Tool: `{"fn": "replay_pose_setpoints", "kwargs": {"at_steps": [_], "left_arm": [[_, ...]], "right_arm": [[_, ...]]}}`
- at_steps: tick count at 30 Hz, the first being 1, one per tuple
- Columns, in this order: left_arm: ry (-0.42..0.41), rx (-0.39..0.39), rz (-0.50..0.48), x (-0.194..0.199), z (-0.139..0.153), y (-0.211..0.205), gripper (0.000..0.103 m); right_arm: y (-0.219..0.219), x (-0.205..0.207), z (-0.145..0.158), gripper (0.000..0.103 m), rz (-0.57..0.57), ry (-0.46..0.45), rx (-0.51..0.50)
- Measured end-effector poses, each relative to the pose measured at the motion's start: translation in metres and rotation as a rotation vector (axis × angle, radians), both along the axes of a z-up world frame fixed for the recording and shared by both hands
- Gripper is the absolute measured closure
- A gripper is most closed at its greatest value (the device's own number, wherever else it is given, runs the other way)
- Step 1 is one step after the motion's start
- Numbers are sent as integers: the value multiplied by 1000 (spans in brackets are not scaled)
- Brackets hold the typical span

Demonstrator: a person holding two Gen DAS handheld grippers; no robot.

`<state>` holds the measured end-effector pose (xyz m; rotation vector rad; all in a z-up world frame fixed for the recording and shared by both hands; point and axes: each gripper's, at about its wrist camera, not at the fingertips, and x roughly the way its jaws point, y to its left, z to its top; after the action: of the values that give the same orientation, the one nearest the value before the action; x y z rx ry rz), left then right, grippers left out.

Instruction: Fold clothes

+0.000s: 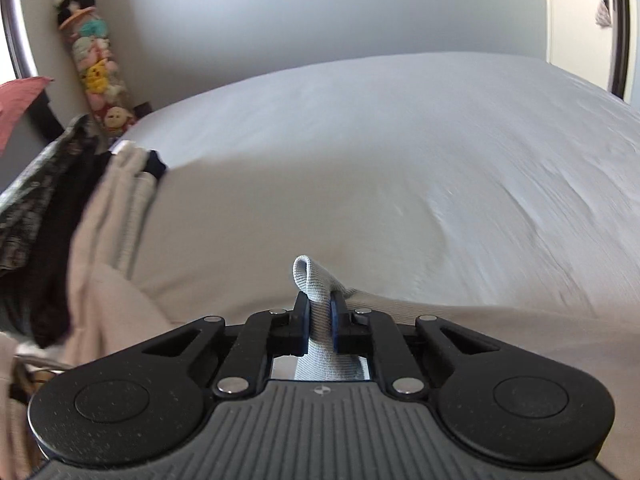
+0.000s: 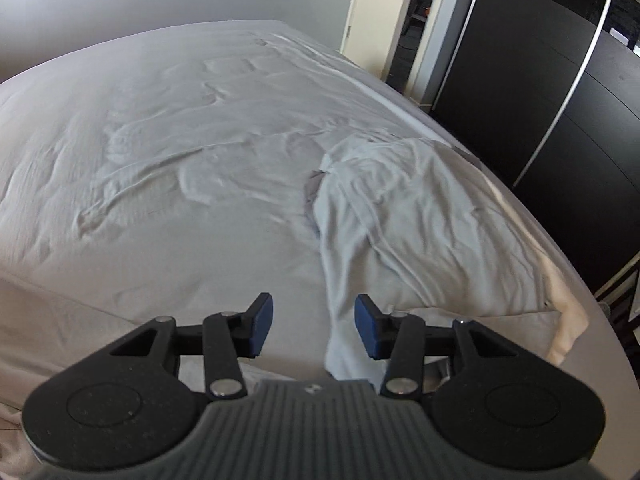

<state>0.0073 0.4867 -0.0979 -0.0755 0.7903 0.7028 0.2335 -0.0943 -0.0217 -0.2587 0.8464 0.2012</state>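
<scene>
My left gripper (image 1: 320, 312) is shut on a ribbed edge of a light beige-grey garment (image 1: 316, 280); a loop of the fabric pokes up between the pads. The garment spreads over the near part of the bed in the left wrist view (image 1: 248, 216). My right gripper (image 2: 314, 326) is open and empty, just above a pale blue-white garment (image 2: 400, 216) that lies crumpled on the right side of the bed. A strip of that garment runs down between the open fingers.
A white sheet covers the bed (image 1: 400, 120). A pile of dark and patterned clothes (image 1: 44, 184) lies at the left edge. A column of plush toys (image 1: 94, 60) stands in the corner. A dark wardrobe (image 2: 560, 100) and a doorway (image 2: 404, 12) are to the right.
</scene>
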Motion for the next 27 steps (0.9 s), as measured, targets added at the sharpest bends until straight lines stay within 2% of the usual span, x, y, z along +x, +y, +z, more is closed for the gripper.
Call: {"fn": "replay_pose_setpoints", "kwargs": {"at_steps": [5,11,13,18,19,20,22,23,27], "left_arm": [[27,112,89,-14,24,14,92],[50,137,214,-36,35,36,92],[48,122,215,-43,36,36,92],[57,146,201,-48,40,21,92],[57,145,202,-50,41,19,92],[58,145,203,-51,42,18,92],[58,142,207,-54,44,18,92],[56,139,210,-55,45,19,92],[48,138,228,-59,48,19,92]], "right_arm": [[-42,4,2,55,-62,29,-6],[-73,2,-13,56,-113,136,62],[-78,4,-25,56,-128,187,102],[-80,11,-58,56,-167,315,215],[-79,11,-62,58,-168,332,223],[-78,10,-65,76,-165,339,225],[-74,5,-63,96,-148,328,214],[-72,2,-60,100,-137,314,211],[-67,1,-29,100,-95,206,234]]}}
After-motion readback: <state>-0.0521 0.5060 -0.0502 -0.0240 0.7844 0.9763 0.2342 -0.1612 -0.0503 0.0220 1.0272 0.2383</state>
